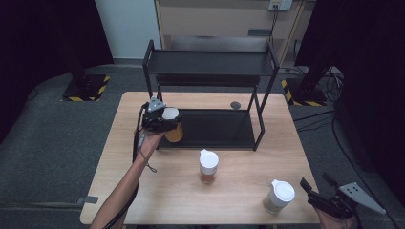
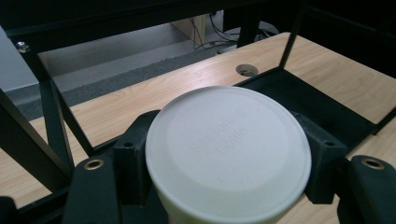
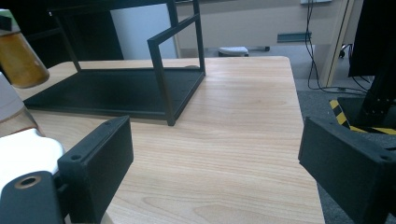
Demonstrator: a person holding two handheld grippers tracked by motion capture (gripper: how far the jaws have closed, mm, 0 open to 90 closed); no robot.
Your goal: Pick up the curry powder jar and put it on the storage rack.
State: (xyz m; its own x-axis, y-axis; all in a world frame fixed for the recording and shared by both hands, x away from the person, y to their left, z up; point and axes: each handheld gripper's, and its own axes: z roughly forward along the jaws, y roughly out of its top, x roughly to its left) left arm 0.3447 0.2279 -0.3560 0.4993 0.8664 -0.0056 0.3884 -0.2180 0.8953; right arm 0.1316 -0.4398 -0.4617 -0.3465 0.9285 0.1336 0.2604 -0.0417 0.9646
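White-lidded amber bottle (image 1: 172,125), clamped between the jaws of the left gripper (image 1: 160,121), is held above the black rack (image 1: 210,129)'s lower shelf at nine o'clock; right gripper (image 1: 329,198), jaws wide, is held empty.

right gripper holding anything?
No: in the right gripper view the right gripper has its jaws wide apart over bare table, nothing between them.

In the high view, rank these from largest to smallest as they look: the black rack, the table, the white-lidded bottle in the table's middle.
1. table
2. black rack, though it stands taller, nearer the camera, so its lead over the rest is flattered
3. middle bottle
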